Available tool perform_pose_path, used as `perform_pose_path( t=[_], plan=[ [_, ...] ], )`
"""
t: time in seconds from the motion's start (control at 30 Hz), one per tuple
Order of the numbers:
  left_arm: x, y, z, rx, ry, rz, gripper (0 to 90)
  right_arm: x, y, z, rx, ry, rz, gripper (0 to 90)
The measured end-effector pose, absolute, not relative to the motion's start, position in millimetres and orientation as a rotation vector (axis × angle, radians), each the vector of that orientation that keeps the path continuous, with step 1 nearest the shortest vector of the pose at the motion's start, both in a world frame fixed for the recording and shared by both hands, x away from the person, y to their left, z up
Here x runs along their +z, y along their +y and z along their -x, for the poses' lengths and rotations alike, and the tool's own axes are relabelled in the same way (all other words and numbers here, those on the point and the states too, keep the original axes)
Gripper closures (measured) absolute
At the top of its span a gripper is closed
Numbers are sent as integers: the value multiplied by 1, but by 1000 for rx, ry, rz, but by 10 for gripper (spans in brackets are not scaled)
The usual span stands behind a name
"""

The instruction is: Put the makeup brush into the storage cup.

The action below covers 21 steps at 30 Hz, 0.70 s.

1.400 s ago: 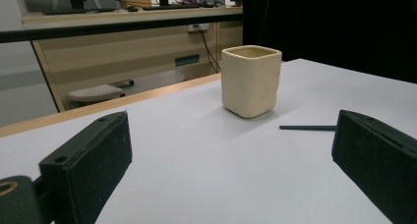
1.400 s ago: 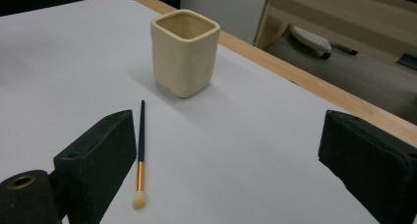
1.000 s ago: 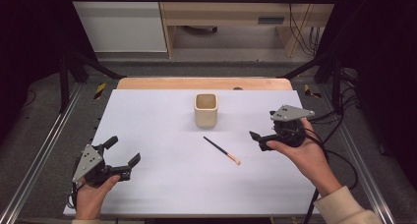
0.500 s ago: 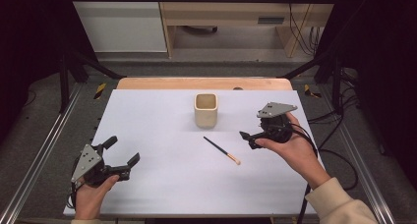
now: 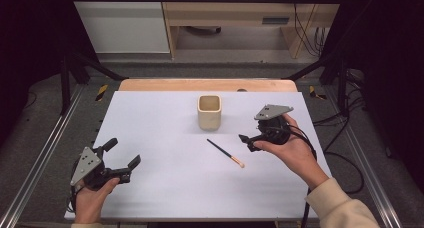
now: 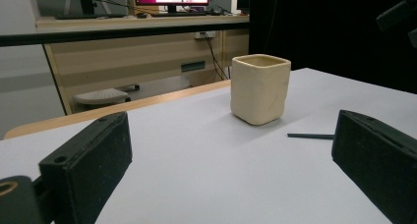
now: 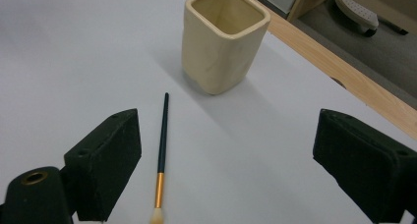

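On the white table point(image 5: 165, 118) I count one cream square cup point(image 5: 209, 112) and one paintbrush point(image 5: 225, 153) — nothing else lies on the sheet. The cup stands upright near the far middle; in my right gripper view its inside point(image 7: 227, 8) looks empty. The brush lies flat just in front of the cup and apart from it, dark handle pointing toward the cup, gold ferrule and pale bristle tip point(image 7: 158, 215) toward the near right.

I hold two grippers. My right gripper point(image 5: 248, 140) hovers just right of the brush, jaws spread wide and holding nothing; in its own view the brush point(image 7: 162, 150) lies beside the left-hand jaw, not between the two. My left gripper point(image 5: 122, 155) sits well apart at the near left corner, also wide open and empty, looking toward the cup point(image 6: 259, 89).

Judgement: the work is at its start. The brush is ungrasped and untouched — the reach is under way, while centring, closing, lifting and presumably placing in the cup are all left.
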<state>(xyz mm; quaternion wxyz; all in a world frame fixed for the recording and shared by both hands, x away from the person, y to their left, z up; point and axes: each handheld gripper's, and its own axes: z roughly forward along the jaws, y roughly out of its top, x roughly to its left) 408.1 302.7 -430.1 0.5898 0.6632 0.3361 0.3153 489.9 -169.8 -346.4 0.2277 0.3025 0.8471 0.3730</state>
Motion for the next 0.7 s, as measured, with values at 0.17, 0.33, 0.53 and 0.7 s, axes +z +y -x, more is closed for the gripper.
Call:
perform_pose_path(
  t=[0.17,0.33,0.53,0.7],
  plan=[
    [-430,303,-408,735,782,-1544,11,-348,-163,-493,1009,2364,-816,129],
    [-430,303,-408,736,782,-1543,11,-348,-155,-495,1008,2383,-801,145],
    [-430,305,-408,738,783,-1540,11,-350,-147,-495,992,2411,-787,152],
    [-430,307,-408,739,788,-1535,11,-354,-140,-495,984,2431,-781,149]
  ],
)
